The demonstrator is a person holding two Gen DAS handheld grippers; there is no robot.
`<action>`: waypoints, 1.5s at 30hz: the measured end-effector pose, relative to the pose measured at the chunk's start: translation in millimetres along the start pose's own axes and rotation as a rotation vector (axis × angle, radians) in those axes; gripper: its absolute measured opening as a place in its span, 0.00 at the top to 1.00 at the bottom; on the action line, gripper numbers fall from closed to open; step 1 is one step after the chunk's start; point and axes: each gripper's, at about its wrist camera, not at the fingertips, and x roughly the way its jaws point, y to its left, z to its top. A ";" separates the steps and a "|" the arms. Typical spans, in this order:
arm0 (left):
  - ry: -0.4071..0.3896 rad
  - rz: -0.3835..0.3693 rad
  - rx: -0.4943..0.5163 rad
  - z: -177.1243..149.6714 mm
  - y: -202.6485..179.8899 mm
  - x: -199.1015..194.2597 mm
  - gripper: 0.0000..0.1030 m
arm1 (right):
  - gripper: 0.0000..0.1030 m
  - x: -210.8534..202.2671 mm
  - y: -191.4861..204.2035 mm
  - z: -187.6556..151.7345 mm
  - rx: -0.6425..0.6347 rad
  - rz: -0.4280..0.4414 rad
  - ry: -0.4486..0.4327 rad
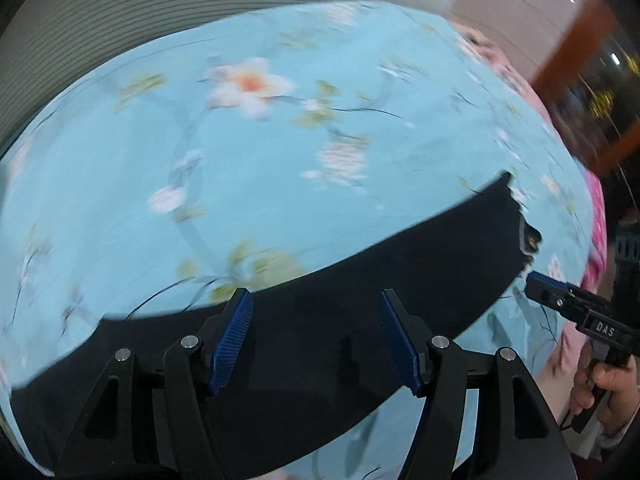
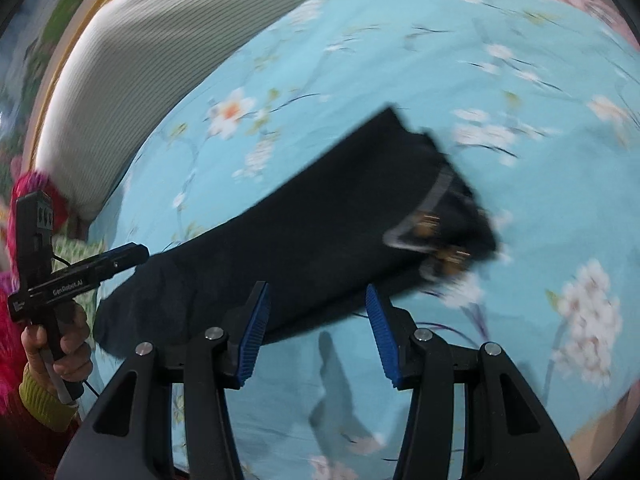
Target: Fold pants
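Black pants (image 1: 360,272) lie as a long folded strip on a light blue flowered bed sheet (image 1: 248,160). In the right wrist view the pants (image 2: 320,224) run from lower left to upper right, with the waistband and its gold buttons (image 2: 432,232) at the right end. My left gripper (image 1: 316,340) is open just above the pants' middle, empty. My right gripper (image 2: 316,332) is open above the sheet at the pants' near edge, empty. The right gripper also shows in the left wrist view (image 1: 560,300), near the waistband end. The left gripper also shows in the right wrist view (image 2: 120,258), at the leg end.
A white ribbed pillow (image 2: 168,48) lies at the head of the bed, beyond the pants. A pink cover (image 1: 520,80) shows at the bed's far right edge. An orange-brown frame (image 1: 572,52) stands beyond the bed.
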 end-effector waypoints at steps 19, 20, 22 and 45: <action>0.195 -0.136 0.340 74.3 -132.3 101.2 0.50 | 0.73 0.8 -57.2 17.5 0.159 -0.001 -0.094; 0.207 -0.137 0.349 74.8 -135.8 105.5 0.61 | 0.84 1.5 -58.4 17.9 0.156 -0.002 -0.094; 0.212 -0.134 0.376 74.7 -143.9 107.8 0.88 | 0.91 0.1 -59.2 16.9 0.147 -0.002 -0.093; 0.211 -0.182 0.469 92.9 -172.9 101.3 0.50 | 0.57 -33.6 -82.7 -8.1 0.224 0.056 -0.104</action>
